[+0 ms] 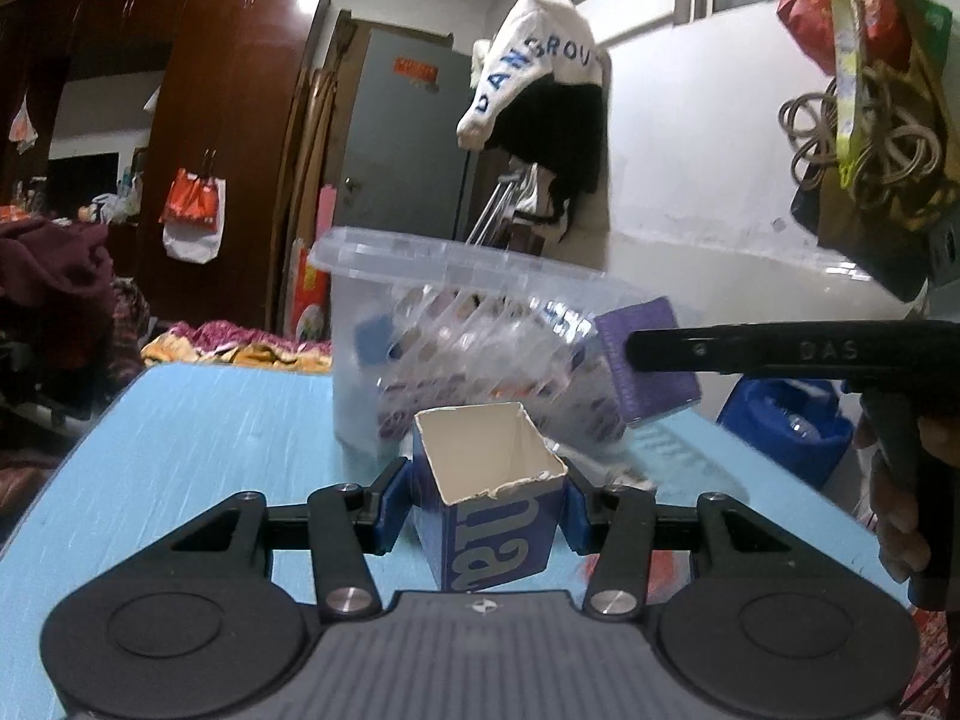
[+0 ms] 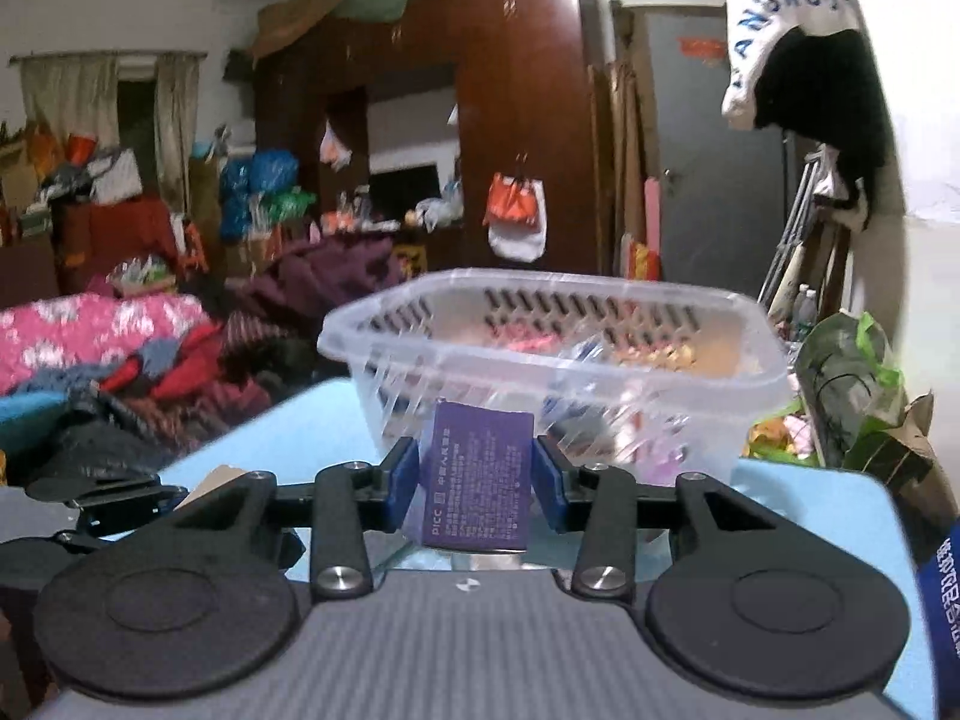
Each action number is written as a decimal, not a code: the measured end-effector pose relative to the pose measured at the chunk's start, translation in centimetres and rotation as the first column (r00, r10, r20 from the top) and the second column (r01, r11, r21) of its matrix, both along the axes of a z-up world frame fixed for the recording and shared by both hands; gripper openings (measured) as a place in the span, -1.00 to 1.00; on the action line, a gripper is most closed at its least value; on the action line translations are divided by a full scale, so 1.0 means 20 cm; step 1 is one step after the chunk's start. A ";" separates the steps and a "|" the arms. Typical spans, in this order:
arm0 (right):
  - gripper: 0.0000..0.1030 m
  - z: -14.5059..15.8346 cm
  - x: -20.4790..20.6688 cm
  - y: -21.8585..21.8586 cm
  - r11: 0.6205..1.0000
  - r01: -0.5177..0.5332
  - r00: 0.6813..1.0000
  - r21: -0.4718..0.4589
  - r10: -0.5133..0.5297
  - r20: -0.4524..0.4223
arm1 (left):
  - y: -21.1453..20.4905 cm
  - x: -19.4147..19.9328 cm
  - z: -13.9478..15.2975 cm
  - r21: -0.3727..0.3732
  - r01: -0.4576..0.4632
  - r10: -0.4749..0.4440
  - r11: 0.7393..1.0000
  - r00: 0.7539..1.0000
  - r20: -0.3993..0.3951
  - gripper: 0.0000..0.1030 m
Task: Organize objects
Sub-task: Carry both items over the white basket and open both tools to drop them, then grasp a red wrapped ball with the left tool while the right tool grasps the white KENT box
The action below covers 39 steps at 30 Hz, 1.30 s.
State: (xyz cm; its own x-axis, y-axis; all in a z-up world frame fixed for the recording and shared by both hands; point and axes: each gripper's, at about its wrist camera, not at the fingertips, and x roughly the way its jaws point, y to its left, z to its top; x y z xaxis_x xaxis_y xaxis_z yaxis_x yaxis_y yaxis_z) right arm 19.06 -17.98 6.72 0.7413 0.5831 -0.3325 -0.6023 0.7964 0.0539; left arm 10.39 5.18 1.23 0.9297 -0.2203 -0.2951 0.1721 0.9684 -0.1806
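Gripping a purple box point(image 2: 477, 477) across its narrow width, the right gripper point(image 2: 474, 483) had its jaws clamped on it, lifted off the blue table point(image 2: 300, 438). Pretty sure the next stop was the clear plastic basket point(image 2: 558, 354), which sat dead ahead, upper centre of frame, rim just above the box. Meanwhile the left gripper point(image 1: 480, 510) pinched an open-topped blue carton point(image 1: 489, 510) upright, lower centre.

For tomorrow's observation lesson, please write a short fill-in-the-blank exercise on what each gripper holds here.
1. The left gripper is shut on an open-topped ____ carton.
2. The right gripper is shut on a ____ box.
3. Behind both stands a clear plastic ____.

Missing words: blue; purple; basket
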 end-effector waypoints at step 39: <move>1.00 -0.30 0.20 -0.22 0.977 0.211 0.952 -0.014 -0.208 -0.226 | -0.39 0.15 -0.04 0.119 0.122 -0.098 0.985 0.976 -0.193 0.95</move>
State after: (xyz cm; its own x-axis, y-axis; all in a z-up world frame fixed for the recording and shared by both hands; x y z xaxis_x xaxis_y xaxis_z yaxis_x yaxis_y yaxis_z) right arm 23.14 -22.48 0.70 0.7536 0.4270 -0.4997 -0.3933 0.9021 0.1777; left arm 13.44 -2.66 0.42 0.8282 -0.2668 -0.4929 0.2543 0.9626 -0.0936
